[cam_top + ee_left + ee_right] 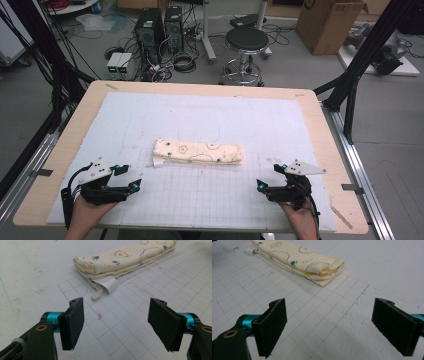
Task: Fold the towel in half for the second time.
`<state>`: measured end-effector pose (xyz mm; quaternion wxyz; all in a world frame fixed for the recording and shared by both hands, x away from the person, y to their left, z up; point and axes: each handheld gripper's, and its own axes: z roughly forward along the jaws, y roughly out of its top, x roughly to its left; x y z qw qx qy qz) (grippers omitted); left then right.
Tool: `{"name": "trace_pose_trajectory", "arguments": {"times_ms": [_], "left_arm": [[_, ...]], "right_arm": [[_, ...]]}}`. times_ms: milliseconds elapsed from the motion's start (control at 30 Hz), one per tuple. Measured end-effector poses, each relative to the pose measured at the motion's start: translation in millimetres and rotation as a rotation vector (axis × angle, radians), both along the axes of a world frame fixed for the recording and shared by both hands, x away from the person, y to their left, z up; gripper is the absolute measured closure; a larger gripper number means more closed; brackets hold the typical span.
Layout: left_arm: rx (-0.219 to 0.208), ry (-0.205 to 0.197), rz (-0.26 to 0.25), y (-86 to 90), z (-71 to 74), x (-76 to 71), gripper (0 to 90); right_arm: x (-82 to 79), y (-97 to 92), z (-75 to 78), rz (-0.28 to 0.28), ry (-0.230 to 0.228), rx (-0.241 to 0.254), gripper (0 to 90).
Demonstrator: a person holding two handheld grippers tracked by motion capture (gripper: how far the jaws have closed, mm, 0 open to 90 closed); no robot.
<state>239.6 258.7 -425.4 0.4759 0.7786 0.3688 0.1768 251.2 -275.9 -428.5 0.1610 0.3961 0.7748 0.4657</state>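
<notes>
High view: one folded cream cloth with small printed paw and egg shapes (198, 152) lies at the centre of the frame on the white gridded mat of the bench (310, 107), its long axis running left to right. Two tools sit below it, both with jaws wide apart and empty: the left tool (126, 178) at lower left, the right tool (267, 177) at lower right. Each end of the cloth lies about equally near its own tool.

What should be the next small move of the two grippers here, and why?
Probably both should move forward toward the ends of the folded cloth. The left gripper and right gripper are open and empty, resting short of it on the white mat, one facing each end.
</notes>
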Motion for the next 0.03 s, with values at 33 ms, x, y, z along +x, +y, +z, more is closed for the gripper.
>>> {"name": "trace_pose_trajectory", "arguments": {"times_ms": [33], "left_arm": [[-0.005, -0.002, 0.004, -0.5, -0.4, 0.2, 29.6]], "right_arm": [[-0.6, 0.8, 0.1, -0.002, 0.010, 0.001, 12.5]]}}
